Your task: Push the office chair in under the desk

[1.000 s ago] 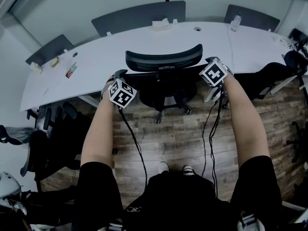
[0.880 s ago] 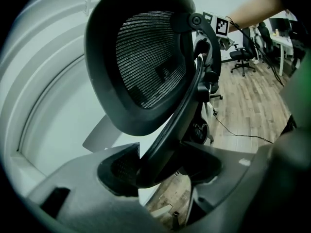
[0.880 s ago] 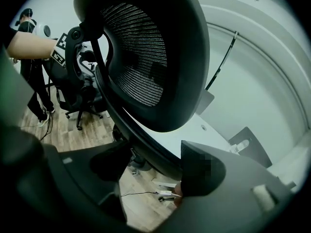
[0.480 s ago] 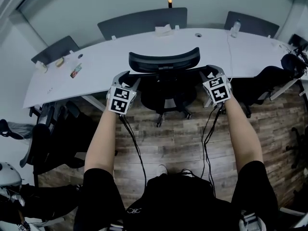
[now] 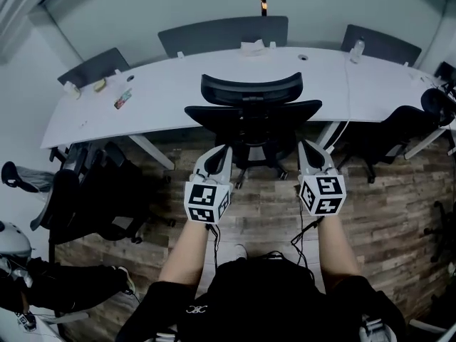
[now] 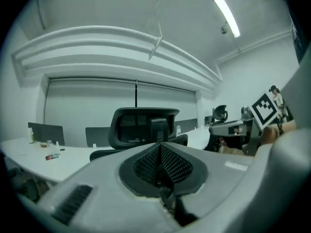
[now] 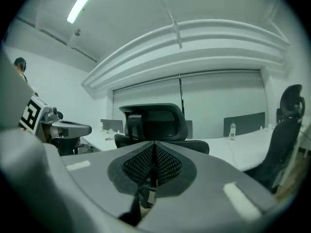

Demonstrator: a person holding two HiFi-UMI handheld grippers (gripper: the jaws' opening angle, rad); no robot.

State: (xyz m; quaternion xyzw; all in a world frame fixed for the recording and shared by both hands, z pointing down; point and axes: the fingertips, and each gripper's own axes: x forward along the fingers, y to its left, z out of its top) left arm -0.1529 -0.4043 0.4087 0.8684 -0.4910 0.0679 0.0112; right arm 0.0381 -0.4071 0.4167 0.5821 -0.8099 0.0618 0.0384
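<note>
Closest in, two bare forearms (image 5: 187, 251) reach out over the wood floor (image 5: 263, 205), with cables (image 5: 302, 226) trailing back toward the person. Left gripper (image 5: 219, 150): jaws pressed together, mesh pads meeting, nothing between them. Right gripper (image 5: 308, 147): same story, closed tight and empty. Both point at the chair (image 5: 249, 116) from just behind it, one on each side, and neither is touching it.

The chair stands straight ahead with its back to the person, up at the near edge of the desk (image 5: 178, 84). Its headrest (image 5: 251, 89) shows over the white top, and its base is on the floor below. A second dark chair (image 5: 82, 198) sits off to the left, a third (image 5: 399, 123) to the right.

On the desk there's a small packet (image 5: 122, 98) at the left and a bottle (image 5: 358, 48) far right. Beyond them, dark panels (image 5: 224, 34) line the far edge against the wall.
</note>
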